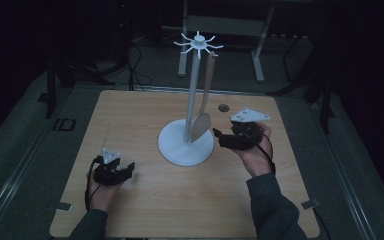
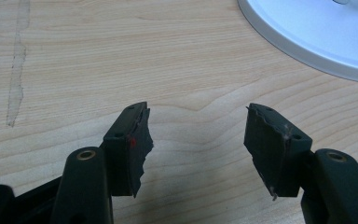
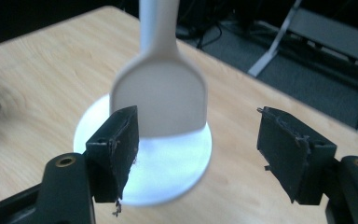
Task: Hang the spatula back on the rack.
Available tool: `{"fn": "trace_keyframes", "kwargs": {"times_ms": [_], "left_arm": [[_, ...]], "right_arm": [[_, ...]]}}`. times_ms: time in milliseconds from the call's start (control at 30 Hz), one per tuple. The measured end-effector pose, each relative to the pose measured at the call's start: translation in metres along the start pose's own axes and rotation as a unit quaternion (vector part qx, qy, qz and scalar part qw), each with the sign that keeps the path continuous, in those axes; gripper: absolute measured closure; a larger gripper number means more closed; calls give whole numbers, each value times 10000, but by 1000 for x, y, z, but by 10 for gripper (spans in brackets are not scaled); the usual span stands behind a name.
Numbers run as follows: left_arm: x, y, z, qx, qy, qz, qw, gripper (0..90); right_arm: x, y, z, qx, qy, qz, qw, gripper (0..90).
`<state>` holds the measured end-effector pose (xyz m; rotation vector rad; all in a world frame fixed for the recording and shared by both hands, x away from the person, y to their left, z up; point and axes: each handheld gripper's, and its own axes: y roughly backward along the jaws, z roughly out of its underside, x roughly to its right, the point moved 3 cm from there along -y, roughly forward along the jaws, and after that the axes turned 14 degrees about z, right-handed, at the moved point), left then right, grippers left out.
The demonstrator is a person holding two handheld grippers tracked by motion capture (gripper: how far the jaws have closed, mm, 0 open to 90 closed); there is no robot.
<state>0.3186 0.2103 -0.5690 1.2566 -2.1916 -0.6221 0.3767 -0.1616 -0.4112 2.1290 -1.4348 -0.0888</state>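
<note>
Your spatula [image 1: 203,111], pale wood, hanging upright off white stand [image 1: 186,147], blade just above the base

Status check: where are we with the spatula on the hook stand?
Looks done: the spatula hangs from a top hook of the white stand, blade down near the base. In hand: nothing. The right tongs are open, facing the blade, jaws apart with the left one partly in front of it. The left tongs are open over bare table. Left: whether the right tongs grip or pull away, I can't tell.
</note>
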Motion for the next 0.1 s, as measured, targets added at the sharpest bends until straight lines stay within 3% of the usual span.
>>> {"fn": "trace_keyframes", "kwargs": {"times_ms": [100], "left_arm": [[-1, 0, 0, 8, 3, -5, 10000, 406]], "right_arm": [[5, -4, 24, -179, -142, 37, 9997, 293]]}}
